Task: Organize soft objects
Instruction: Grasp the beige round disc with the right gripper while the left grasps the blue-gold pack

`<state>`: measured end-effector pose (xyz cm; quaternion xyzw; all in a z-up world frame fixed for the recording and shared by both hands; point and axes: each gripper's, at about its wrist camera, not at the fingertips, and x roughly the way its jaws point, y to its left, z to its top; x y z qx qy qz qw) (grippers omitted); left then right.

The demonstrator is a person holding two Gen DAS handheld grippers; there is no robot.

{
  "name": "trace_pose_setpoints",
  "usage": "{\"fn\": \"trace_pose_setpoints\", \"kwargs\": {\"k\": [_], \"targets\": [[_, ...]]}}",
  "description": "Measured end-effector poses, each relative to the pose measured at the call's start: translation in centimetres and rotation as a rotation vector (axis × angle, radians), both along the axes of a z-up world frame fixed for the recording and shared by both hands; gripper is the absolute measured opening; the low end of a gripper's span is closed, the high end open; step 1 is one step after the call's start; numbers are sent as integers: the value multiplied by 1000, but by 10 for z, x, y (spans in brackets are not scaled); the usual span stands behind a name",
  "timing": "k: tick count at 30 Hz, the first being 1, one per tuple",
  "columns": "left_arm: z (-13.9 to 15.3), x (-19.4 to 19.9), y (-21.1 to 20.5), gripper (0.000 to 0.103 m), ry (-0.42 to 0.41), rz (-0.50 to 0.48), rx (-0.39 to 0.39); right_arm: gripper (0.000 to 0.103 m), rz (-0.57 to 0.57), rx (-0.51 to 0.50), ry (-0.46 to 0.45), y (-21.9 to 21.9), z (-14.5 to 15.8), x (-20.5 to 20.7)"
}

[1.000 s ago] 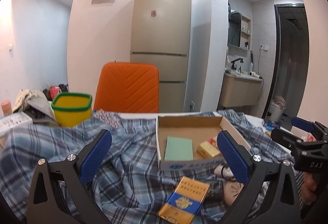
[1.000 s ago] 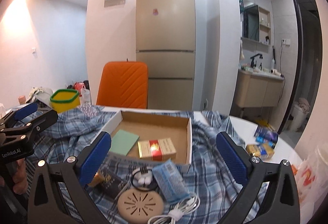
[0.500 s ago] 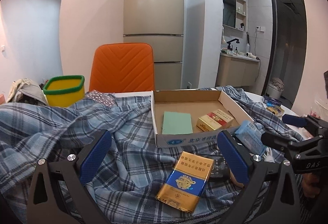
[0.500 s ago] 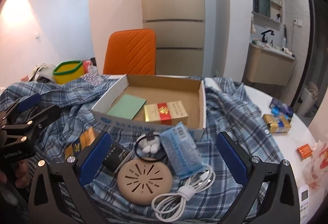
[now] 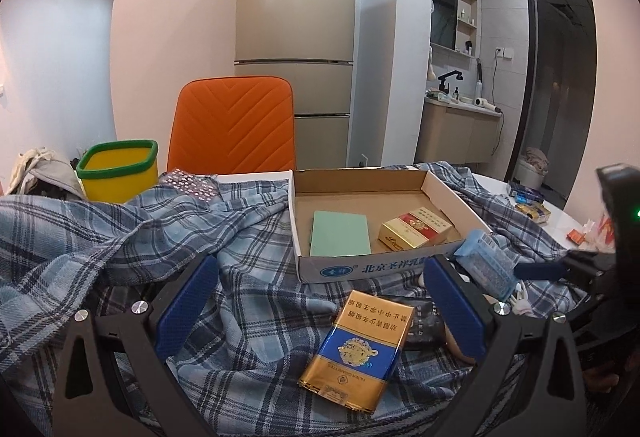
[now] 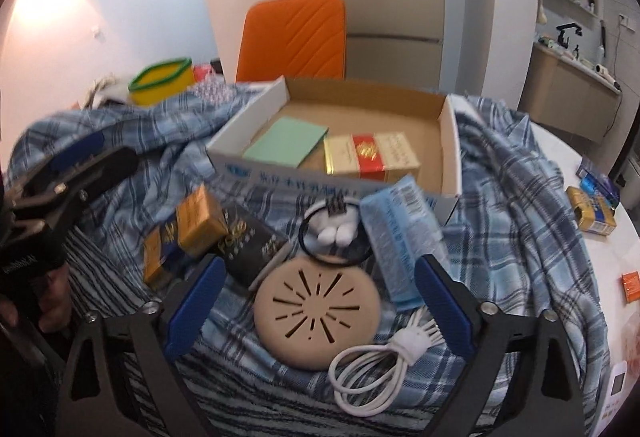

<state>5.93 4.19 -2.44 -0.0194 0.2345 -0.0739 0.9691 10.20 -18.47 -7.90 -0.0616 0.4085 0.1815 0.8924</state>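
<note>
A blue plaid cloth [image 5: 132,237] [image 6: 520,197] is spread, rumpled, over the table. On it stands an open cardboard box [image 5: 384,265] [image 6: 450,141] holding a green pad [image 5: 339,233] and a gold-red pack [image 5: 416,233]. My left gripper [image 5: 320,301] is open and empty above a gold-blue pack [image 5: 360,341]. My right gripper [image 6: 316,301] is open and empty over a beige round disc [image 6: 316,311], with a blue tissue pack [image 6: 400,229], a white cable [image 6: 372,369], a black pack [image 6: 248,245] and a black ring with white earbuds [image 6: 334,233] close by.
A yellow bin with a green rim [image 5: 118,171] stands at the back left, an orange chair [image 5: 234,129] behind the table. Small packs [image 6: 592,213] lie on the bare white table [image 6: 560,149] at the right. A fridge [image 5: 296,37] stands behind.
Both grippers have tilted down and moved closer to the table. The right wrist view now looks down on the disc and cable; the left one sits lower over the gold-blue pack.
</note>
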Motion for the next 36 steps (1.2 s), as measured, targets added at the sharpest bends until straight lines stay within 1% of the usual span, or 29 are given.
{"fn": "trace_pose_setpoints", "kwargs": {"k": [4,6,8,11,14,15,21,24,26,27,30,33,36], "targets": [[-3,6,7,102,28,21,-25,92,15,-23,69,4,-11,7],[-2,3,6,102,15,21,-19,92,34,-32,112,7,-18,10],[-1,0,2,102,7,16,-4,92,32,-39,130,7,-21,13],[-2,1,0,102,12,14,11,92,33,-61,159,10,-28,17],[-2,2,1,102,15,18,11,91,18,-88,213,11,-38,25],[-2,2,1,102,16,20,11,89,19,-87,217,10,-38,25],[-3,4,-1,102,25,19,18,86,26,-136,213,17,-41,24],[-3,4,-1,102,26,20,17,85,24,-125,209,16,-39,24],[-3,4,-1,102,26,19,17,84,25,-102,193,13,-36,20],[-3,4,-1,102,26,19,18,84,24,-81,167,11,-31,17],[-4,5,0,102,29,18,17,84,26,-27,66,4,-15,5],[-6,7,1,102,36,18,15,84,33,6,-41,1,0,-10],[-10,12,0,102,65,10,16,84,33,32,-148,-2,14,-24]]}}
